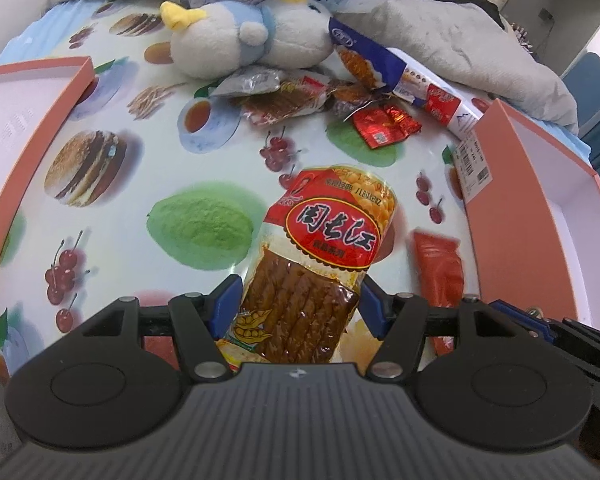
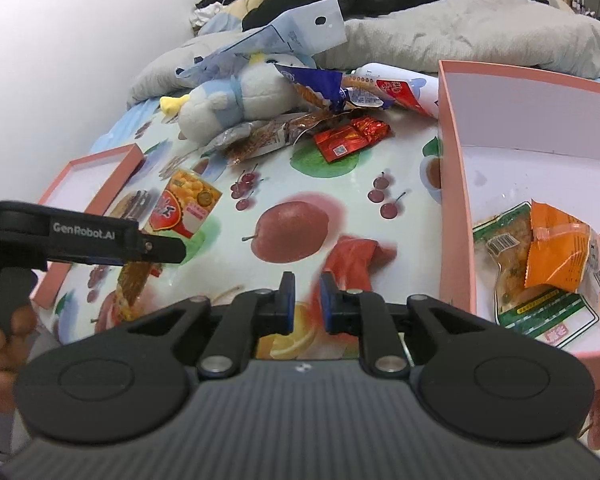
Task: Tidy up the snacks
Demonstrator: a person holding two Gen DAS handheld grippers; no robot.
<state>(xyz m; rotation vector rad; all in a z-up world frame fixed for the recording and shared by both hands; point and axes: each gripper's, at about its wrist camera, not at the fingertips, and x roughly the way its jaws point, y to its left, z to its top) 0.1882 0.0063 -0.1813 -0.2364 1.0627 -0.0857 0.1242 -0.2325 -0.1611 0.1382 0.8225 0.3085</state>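
My left gripper (image 1: 298, 300) is shut on a clear snack pack with a red label and brown strips (image 1: 312, 264), holding it by its lower end above the fruit-print cloth. The same pack shows in the right wrist view (image 2: 180, 208), under the left gripper's arm. My right gripper (image 2: 305, 294) is empty, its jaws nearly closed with a narrow gap, just in front of a red packet (image 2: 350, 260) lying on the cloth. That red packet also shows in the left wrist view (image 1: 440, 272). A pile of snacks (image 2: 340, 136) lies at the far side.
A pink box (image 2: 456, 184) at right holds an orange packet (image 2: 560, 256) and a green-edged pack (image 2: 512, 280). Another pink box (image 1: 32, 128) lies at left. A plush bird (image 1: 244, 44) and grey bedding (image 2: 460, 44) lie behind the pile.
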